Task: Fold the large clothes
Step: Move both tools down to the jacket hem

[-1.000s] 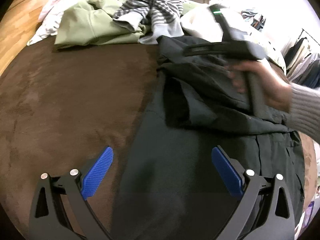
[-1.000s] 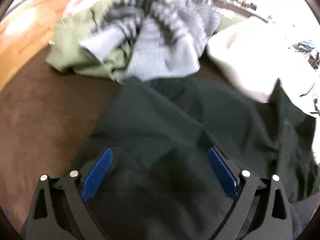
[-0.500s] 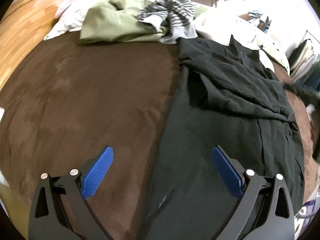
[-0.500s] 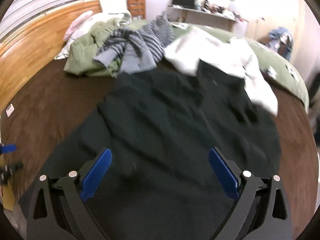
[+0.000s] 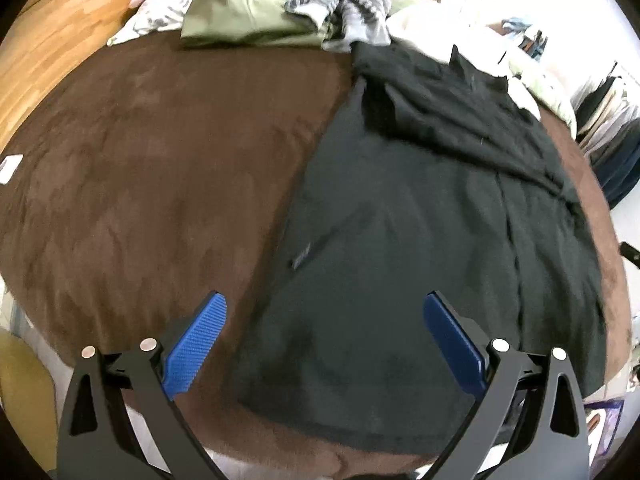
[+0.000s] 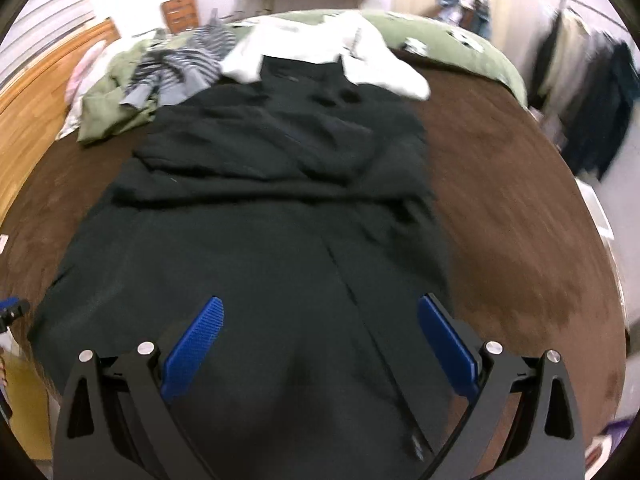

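Both claws pulled back toward the bed's near edge; left claw (image 5: 324, 344) and right claw (image 6: 318, 346) wide open, empty. Black jacket (image 6: 256, 240) hem lower frame, long axis running away.

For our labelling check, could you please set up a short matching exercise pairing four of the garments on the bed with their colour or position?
Things:
1. black jacket
2. striped top
3. white garment
4. olive garment

Descriptions:
A. crumpled, grey with dark stripes, lying on the green clothing
B. spread flat on the brown blanket, sleeves folded across the chest
C. pale heap just beyond the jacket's collar
D. green, at the far left by the wooden headboard

Pairs: 1-B, 2-A, 3-C, 4-D
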